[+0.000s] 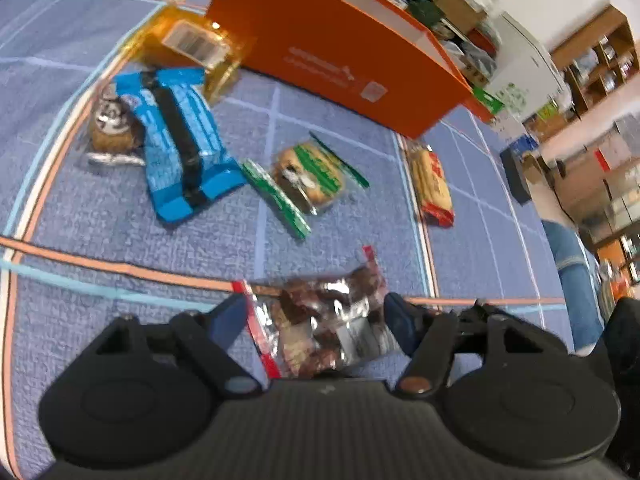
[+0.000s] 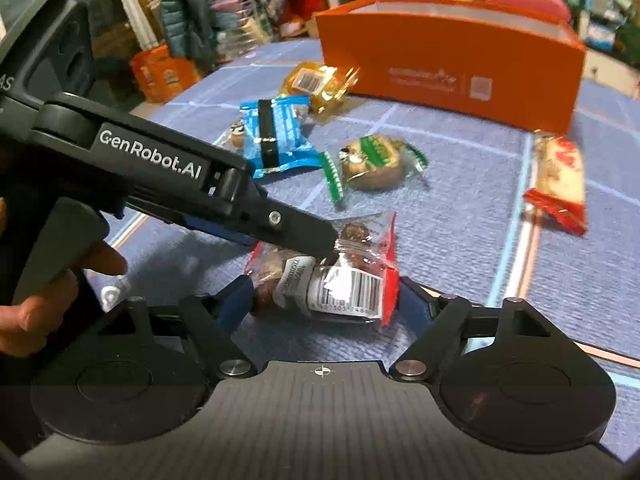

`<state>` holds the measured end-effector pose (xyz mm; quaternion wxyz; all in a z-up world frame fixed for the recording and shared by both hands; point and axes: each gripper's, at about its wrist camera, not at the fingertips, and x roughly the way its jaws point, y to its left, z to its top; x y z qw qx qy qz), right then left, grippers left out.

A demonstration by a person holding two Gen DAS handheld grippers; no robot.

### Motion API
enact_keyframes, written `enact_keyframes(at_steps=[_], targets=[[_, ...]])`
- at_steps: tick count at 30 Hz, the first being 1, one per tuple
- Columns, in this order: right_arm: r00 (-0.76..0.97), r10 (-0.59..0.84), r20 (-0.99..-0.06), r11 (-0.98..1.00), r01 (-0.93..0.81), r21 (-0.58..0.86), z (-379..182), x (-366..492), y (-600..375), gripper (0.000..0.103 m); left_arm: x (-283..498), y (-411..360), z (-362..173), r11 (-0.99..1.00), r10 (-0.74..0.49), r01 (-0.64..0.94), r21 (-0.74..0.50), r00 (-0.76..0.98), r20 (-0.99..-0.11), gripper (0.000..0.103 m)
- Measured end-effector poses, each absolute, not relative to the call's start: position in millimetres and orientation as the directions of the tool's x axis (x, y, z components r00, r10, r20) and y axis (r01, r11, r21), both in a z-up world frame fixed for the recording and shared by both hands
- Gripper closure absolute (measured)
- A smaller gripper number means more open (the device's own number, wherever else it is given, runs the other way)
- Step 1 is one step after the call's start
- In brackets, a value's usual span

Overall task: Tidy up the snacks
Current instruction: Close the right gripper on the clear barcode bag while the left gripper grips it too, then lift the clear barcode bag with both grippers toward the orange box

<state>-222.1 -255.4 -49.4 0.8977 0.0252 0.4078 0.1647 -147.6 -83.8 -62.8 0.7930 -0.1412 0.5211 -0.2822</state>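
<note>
Blue checked cloth [image 2: 460,208] on a table, cluttered shelves behind; orange box [image 2: 452,68] at the upper right of the right view, with yellow [image 2: 316,84], blue [image 2: 276,136], green [image 2: 372,160] and red [image 2: 560,176] snack packs loose below it. Clear red-edged snack bag [image 2: 332,272] sits low centre. Both grippers straddle it: right gripper [image 2: 324,300] and left gripper [image 1: 316,320] part-open, pads at the bag's ends; cannot tell if either is pressing it.

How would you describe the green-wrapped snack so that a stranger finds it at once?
Start at the orange box at the far side of the blue cloth. In front of it, midway among the scattered packets, lies the round brown biscuit. It alone has a clear wrapper with green ends.
</note>
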Motion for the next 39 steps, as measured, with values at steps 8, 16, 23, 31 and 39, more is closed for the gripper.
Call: enact_keyframes(at_steps=[8, 16, 23, 31, 39], targets=[[0.635, 0.319, -0.704, 0.946, -0.261, 0.193, -56, -222, -257, 0.037, -161, -89, -64, 0.795, -0.597, 0.352, -0.494, 0.308, -0.741, 0.036], [0.658, 0.341, -0.671, 0.939, -0.203, 0.278, -49, -221, -272, 0.070, -159, -109, -55, 0.746, -0.649, 0.435, -0.504, 0.307, -0.696, 0.049], [0.658, 0.337, -0.673, 0.940, -0.193, 0.282, -52, -224, -272, 0.065, -162, -111, -48, 0.747, -0.642, 0.465, -0.475, 0.316, -0.699, 0.048], [0.651, 0.311, -0.692, 0.947, -0.154, 0.281, -53, -223, -280, 0.057, -149, -80, -57, 0.801, -0.581, 0.390, -0.455, 0.320, -0.748, 0.043], [0.683, 0.313, -0.660, 0.942, -0.134, 0.308, -59, -237, -282, 0.053, -155, -113, -64, 0.761, -0.590, 0.520, -0.389, 0.303, -0.748, 0.037]])
